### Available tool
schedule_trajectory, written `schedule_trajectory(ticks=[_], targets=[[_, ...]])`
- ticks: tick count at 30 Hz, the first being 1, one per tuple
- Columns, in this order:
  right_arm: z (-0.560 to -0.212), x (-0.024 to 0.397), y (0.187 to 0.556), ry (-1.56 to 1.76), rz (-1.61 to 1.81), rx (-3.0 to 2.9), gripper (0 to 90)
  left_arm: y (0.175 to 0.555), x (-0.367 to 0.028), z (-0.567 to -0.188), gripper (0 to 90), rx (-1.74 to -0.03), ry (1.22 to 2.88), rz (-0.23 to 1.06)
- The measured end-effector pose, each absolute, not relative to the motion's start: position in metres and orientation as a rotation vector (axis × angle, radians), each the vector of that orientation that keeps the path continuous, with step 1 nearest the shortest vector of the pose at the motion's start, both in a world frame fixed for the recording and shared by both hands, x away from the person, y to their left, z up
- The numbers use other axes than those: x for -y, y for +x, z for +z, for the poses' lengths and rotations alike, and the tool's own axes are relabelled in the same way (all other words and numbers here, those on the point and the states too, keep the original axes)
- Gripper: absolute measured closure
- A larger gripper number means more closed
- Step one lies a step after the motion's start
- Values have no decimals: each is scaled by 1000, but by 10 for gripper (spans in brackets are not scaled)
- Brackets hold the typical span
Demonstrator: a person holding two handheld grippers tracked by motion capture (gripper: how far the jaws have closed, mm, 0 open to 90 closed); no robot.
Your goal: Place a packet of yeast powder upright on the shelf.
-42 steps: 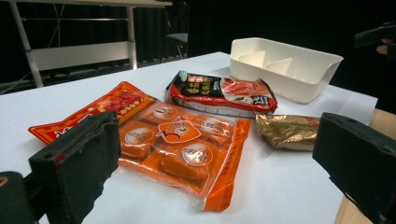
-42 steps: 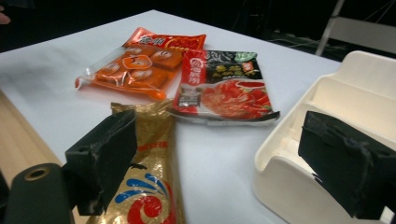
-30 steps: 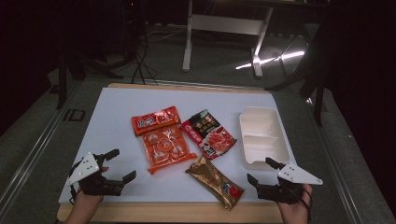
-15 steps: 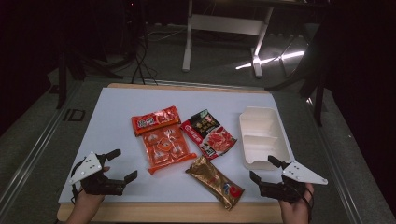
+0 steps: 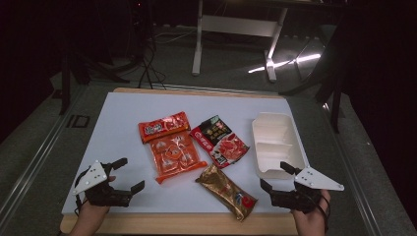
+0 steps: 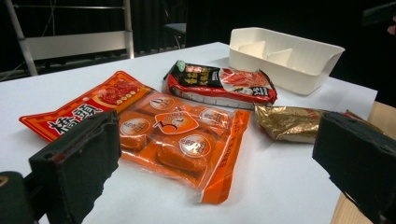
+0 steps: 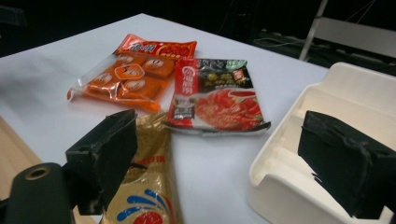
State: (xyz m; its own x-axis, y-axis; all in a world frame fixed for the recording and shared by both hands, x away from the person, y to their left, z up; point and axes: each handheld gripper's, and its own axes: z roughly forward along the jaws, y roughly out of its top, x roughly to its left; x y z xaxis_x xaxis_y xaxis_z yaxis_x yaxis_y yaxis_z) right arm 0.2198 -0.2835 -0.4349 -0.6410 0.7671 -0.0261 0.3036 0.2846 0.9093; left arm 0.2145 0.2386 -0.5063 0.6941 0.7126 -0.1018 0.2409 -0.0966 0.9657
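With both hand-held grippers, left and right, gaping empty at the tabletop's near edge, pinch the light, crinkly, slippery gold pack by its end seam.

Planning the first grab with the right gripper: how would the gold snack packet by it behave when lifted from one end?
The gold snack packet looks like crinkled foil, so it would probably sag and may slip. It lies flat on the white mat, so rolling seems unlikely. It appears light.
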Motion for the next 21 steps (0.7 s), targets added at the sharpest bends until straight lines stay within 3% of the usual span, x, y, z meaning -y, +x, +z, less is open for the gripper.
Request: schedule_trajectory(ticks=[21], targets=[[-408, 250, 230, 807, 1293, -2237, 107, 216, -240, -508, 17, -799, 1660, 467]])
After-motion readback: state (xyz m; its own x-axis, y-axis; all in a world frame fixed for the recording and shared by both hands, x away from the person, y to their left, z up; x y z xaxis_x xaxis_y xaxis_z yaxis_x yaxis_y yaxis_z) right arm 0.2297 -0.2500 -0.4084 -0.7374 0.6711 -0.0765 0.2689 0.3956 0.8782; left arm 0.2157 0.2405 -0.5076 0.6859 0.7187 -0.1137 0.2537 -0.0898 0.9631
